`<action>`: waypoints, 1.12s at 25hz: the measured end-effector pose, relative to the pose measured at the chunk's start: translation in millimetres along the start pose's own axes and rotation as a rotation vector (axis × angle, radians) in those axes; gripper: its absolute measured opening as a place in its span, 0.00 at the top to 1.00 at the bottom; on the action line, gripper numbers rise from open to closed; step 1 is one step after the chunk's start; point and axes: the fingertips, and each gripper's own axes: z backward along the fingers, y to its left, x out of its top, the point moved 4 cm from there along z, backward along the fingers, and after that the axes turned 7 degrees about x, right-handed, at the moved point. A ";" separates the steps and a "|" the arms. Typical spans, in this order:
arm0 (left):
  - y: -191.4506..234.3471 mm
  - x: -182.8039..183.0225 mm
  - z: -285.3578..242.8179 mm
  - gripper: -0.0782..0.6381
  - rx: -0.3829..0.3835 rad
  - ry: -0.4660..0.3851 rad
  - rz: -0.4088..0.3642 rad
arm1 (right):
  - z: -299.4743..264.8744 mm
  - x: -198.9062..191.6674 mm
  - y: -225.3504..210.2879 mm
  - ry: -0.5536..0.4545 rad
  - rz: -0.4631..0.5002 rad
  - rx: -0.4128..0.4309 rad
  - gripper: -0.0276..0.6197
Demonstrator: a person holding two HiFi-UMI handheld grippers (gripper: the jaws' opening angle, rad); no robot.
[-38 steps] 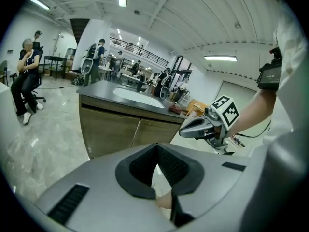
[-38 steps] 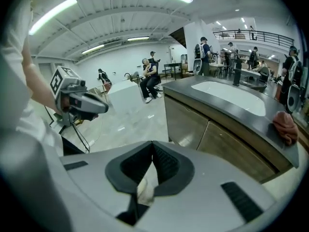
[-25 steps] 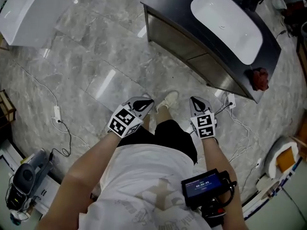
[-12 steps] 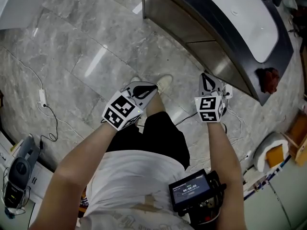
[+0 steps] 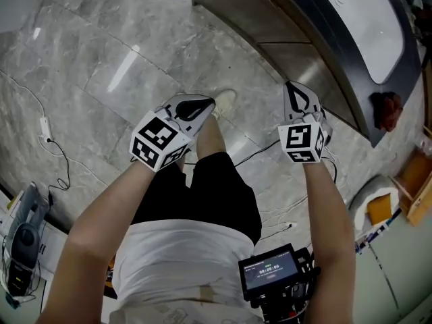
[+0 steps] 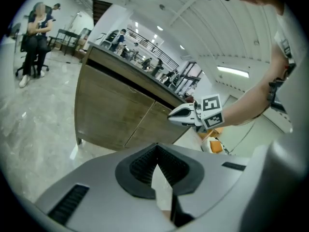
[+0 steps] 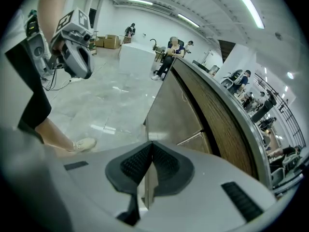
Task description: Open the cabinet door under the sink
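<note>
Person stands facing the closed cabinet door (image 5: 243, 12) under the sink (image 5: 368, 19), left gripper (image 5: 200, 105) and right gripper (image 5: 294, 94) held low, jaws closed and empty, seemingly ready to reach

Head camera overhead; others facing cabinet (image 6: 116, 115)

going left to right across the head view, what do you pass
grey machine → white cable plug → left gripper → right gripper → red object
</note>
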 end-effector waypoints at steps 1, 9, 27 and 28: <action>3.2 0.5 -5.5 0.88 0.011 -0.012 0.031 | -2.0 -3.0 -0.6 0.003 -0.006 0.002 0.94; 1.0 -13.2 -24.9 0.88 -0.012 -0.051 0.098 | -17.5 -17.4 8.6 0.085 0.067 -0.033 0.94; 56.9 -47.7 -4.5 0.88 0.060 -0.039 0.088 | -27.7 -45.5 -61.4 0.277 0.126 -0.453 0.80; 58.8 -49.9 -6.2 0.88 0.058 -0.035 0.089 | -31.8 -45.4 -64.0 0.287 0.137 -0.470 0.73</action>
